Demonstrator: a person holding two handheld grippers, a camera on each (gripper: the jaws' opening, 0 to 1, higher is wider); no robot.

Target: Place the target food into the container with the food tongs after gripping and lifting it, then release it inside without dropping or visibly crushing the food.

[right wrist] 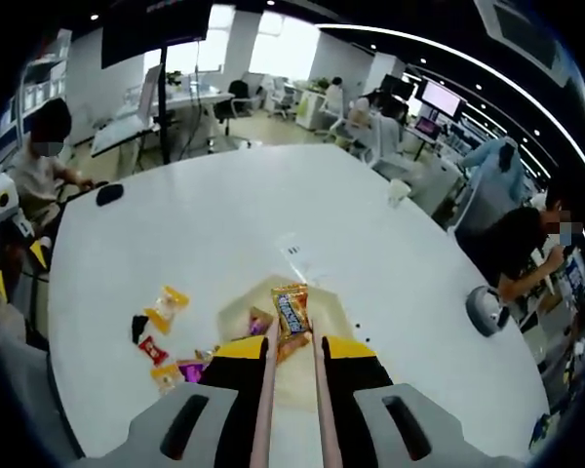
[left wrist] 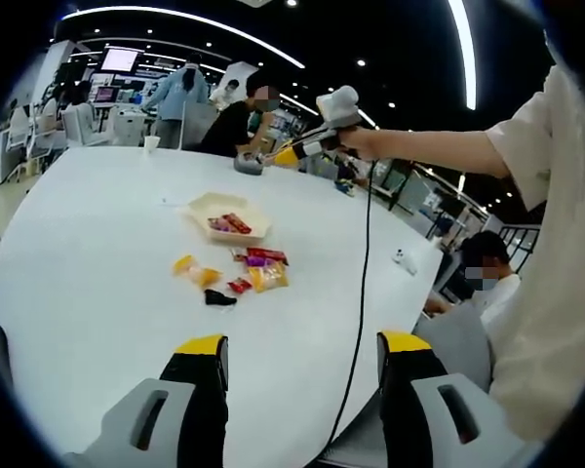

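A beige container lies mid-table with red and purple packets inside. Loose snack packets lie just in front of it. My left gripper stands open and empty, low at the near table edge. An arm holds my right gripper high above the far side. In the right gripper view, my right gripper is shut on thin food tongs. The tongs pinch an orange packet with a blue label over the container. More packets lie to its left.
A black cable hangs from the right gripper across the table's right side. A paper cup and a grey round object stand near the far edge. A small white item lies right. People sit around the table.
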